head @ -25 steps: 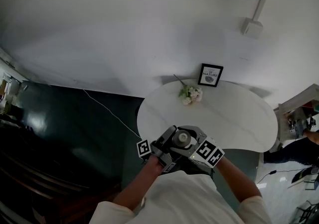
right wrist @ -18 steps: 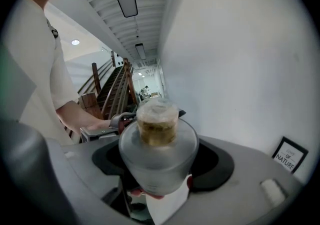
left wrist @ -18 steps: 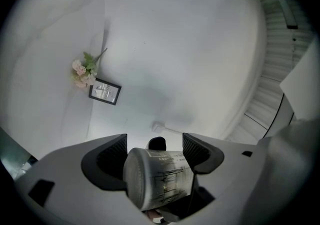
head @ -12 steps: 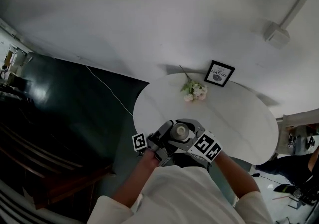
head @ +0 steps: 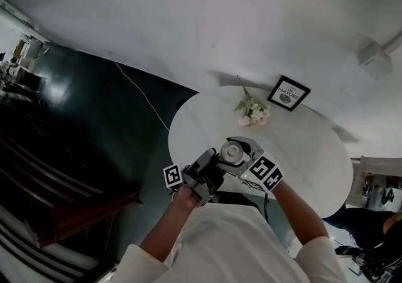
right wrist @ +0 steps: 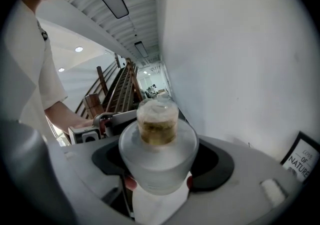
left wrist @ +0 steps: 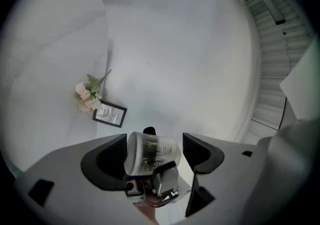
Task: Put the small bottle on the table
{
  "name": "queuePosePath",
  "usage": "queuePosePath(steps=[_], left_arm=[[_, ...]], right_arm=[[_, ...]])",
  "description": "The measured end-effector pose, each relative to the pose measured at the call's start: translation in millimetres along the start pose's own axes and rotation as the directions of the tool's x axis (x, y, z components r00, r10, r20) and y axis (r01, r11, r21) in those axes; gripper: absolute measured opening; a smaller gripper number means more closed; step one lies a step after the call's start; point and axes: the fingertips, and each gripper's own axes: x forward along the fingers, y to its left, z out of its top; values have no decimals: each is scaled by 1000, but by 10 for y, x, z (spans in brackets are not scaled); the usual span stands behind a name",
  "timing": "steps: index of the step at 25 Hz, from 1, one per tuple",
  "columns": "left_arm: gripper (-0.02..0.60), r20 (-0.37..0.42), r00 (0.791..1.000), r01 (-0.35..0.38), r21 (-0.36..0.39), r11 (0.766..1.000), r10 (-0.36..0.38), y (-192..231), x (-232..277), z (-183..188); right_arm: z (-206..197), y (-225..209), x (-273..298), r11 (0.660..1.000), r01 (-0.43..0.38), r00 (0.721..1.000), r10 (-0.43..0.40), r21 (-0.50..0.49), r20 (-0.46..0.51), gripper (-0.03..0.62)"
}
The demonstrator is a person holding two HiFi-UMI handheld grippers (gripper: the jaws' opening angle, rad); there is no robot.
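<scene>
The small bottle, frosted glass with a clear top, hangs over the near edge of the round white table. My right gripper is shut on it; in the right gripper view the bottle fills the space between the jaws. My left gripper is close on the bottle's left, open. In the left gripper view the bottle lies between the two dark pads with a gap on its right side.
On the table's far side lie a small bunch of pale flowers and a black picture frame leaning on the white wall. Dark floor and a wooden stair lie to the left. A cable runs across the floor to the table.
Both grippers and the bottle have moved a little forward, from the table's near rim to above its surface. The head view has swung to the left.
</scene>
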Motion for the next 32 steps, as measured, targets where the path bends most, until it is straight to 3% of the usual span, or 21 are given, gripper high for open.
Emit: queuePosePath(steps=[11, 20, 32], left_arm=[[330, 60, 998, -37, -15, 999, 37, 146, -78, 463], [330, 35, 994, -104, -60, 993, 106, 411, -183, 871], [330, 8, 989, -146, -84, 986, 148, 674, -258, 1187]], right_arm=[[-131, -587, 381, 997, 45, 999, -44, 56, -21, 350], [-422, -1113, 889, 985, 135, 990, -132, 105, -41, 350], [-1068, -1723, 1436, 942, 265, 962, -244, 204, -125, 350]])
